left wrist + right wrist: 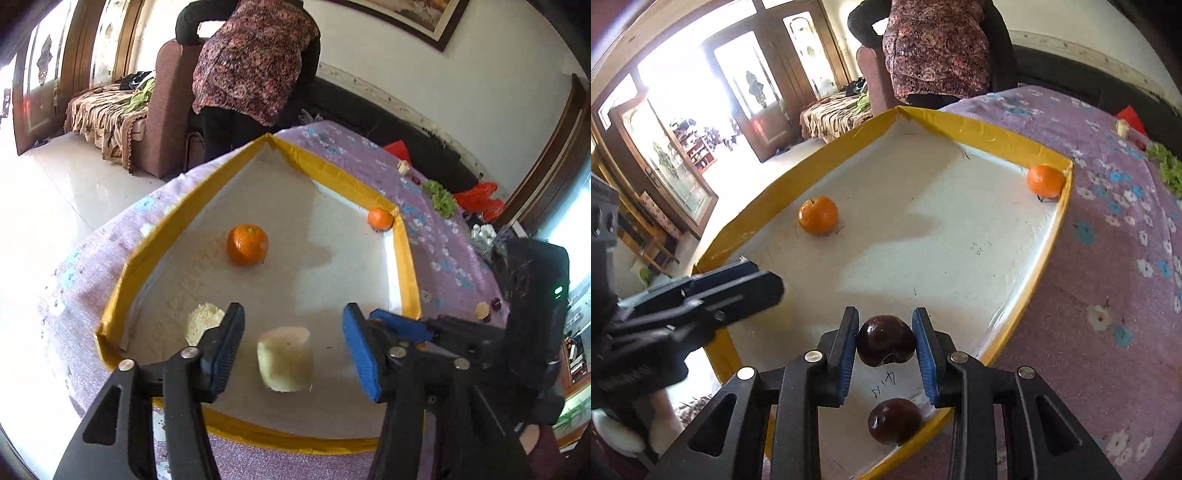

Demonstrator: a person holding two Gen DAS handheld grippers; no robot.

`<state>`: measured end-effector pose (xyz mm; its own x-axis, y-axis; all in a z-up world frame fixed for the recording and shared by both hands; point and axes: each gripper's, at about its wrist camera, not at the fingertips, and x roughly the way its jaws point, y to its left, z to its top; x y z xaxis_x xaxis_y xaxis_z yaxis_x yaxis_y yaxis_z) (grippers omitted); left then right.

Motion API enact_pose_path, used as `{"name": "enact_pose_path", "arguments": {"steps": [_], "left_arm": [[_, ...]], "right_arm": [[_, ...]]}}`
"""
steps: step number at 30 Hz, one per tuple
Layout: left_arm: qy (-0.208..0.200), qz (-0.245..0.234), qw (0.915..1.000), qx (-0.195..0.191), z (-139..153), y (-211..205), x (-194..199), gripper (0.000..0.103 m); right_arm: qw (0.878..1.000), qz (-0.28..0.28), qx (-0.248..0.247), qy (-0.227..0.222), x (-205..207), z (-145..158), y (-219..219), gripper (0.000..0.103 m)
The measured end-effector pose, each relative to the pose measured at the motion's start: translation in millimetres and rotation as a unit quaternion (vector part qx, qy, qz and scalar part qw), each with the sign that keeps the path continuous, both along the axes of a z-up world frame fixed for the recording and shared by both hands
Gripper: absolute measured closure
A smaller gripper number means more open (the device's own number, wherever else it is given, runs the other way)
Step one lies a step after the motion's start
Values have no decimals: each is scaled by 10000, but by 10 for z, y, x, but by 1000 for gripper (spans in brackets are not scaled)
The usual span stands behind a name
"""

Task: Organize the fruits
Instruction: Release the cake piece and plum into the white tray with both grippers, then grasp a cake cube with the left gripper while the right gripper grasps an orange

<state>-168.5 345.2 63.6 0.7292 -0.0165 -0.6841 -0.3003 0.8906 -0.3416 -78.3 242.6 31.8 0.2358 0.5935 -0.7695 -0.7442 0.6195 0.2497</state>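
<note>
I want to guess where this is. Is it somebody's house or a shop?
Most likely somebody's living room. There is a sofa with a patterned cover, a framed picture on the wall, and a table with a flowery purple cloth holding a yellow-edged tray of fruit.

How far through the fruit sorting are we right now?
Partly done. The tray holds two oranges, one mid-tray and one in the far corner, plus a dark plum near the front rim. In hand: the right hand-held gripper is shut on a second plum. The left hand-held gripper is open around a peeled pale fruit. Left: small fruits on the tablecloth.
</note>
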Motion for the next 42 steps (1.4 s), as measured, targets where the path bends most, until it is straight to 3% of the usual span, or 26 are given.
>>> {"name": "enact_pose_path", "arguments": {"steps": [6,9,12,17,22,26,29,33,37,39,41,42], "left_arm": [[-421,80,9991,-64,225,-32,-141,26],[-469,103,9988,125,341,-140,-177,16],[-477,93,9983,308,451,-329,-179,13],[-354,-410,9985,109,478,-729,-89,13],[-289,-876,9957,82,425,-1134,-2,13],[-127,-1193,9927,93,346,-1425,150,13],[-35,-1462,9891,189,309,-1692,237,13],[81,-1733,9843,339,282,-1983,380,13],[139,-1972,9789,511,269,-2207,533,14],[94,-2132,9750,625,260,-2319,616,31],[163,-2259,9713,730,222,-2430,738,42],[226,-2310,9698,752,187,-2491,832,43]], "right_arm": [[9999,-59,119,-39,-70,76,-58,69],[9990,-312,315,-87,-108,195,-283,65],[9963,-698,460,-187,-117,261,-655,53],[9871,-1506,496,-224,-124,251,-1533,53],[9597,-2769,425,-222,-93,295,-2830,54],[9216,-3864,344,-118,-69,283,-3866,54],[9033,-4275,355,-60,-9,227,-4308,54],[8952,-4443,347,-61,194,170,-4536,54],[8918,-4515,246,-162,480,131,-4479,54],[8888,-4575,65,-259,596,88,-4439,54],[8896,-4560,54,-268,651,23,-4433,54],[8912,-4529,105,-224,668,-21,-4425,54]]}}
